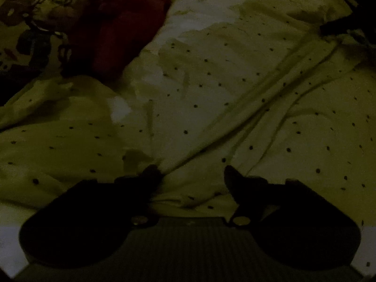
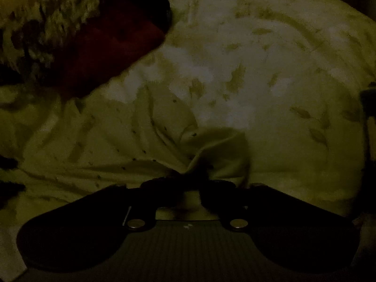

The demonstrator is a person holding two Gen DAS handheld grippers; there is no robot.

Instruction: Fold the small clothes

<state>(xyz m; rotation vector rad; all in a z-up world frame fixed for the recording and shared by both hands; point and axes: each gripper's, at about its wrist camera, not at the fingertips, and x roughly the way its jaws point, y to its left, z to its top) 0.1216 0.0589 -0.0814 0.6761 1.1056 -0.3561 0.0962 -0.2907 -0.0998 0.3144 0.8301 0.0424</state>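
Really dark footage, but here's what I can make out. The thing being folded is a pale garment (image 1: 235, 98) with small dark dots, spread out and pretty wrinkled across a leaf-print bedsheet (image 2: 270, 70). In the left wrist view it fills most of the picture, creases running diagonally from near left to far right.

The left gripper (image 1: 191, 172) sits low over the near edge of the garment with its fingers apart, dotted cloth showing in the gap between them. Can't tell if the tips actually touch the fabric.

The right gripper (image 2: 188, 183) has its fingers pulled together, pinched on a bunched-up corner of the garment (image 2: 141, 145), with a fold of cloth puffing up just past the tips.

Far left there's a dark red cloth (image 1: 127, 23) lying on the bed, and beside it, further left, a flower-patterned fabric (image 1: 30, 23).
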